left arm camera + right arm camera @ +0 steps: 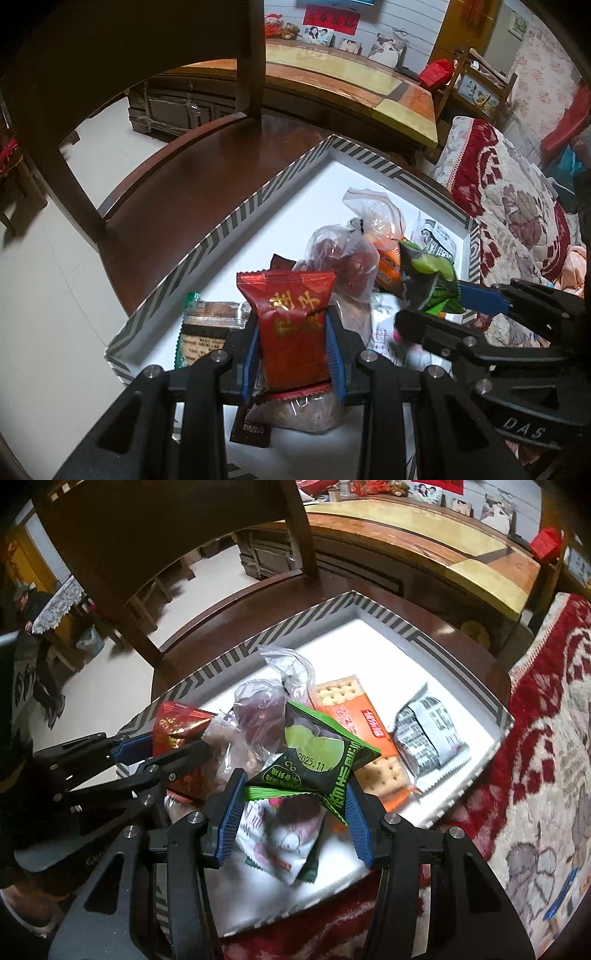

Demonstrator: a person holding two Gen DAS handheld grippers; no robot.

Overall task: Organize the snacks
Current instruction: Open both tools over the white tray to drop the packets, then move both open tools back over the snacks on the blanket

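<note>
A white box with a striped rim [207, 240] [417, 635] rests on a dark wooden chair seat and holds several snacks. My left gripper [291, 354] is shut on a red packet with gold characters [290, 325], held upright above the box's near left part; the same red packet [177, 731] appears at the left of the right wrist view. My right gripper [295, 812] is shut on a dark green packet [317, 760], held over the box's near edge; that green packet [428, 280] shows at the right of the left wrist view. The two grippers hang side by side.
In the box lie a clear bag of reddish fruit [343, 258], an orange cracker pack [354, 720], a white and black printed packet [428, 731] and a green-edged packet [203, 332]. The chair back [255, 55] rises behind. A red and cream blanket [546, 738] lies right.
</note>
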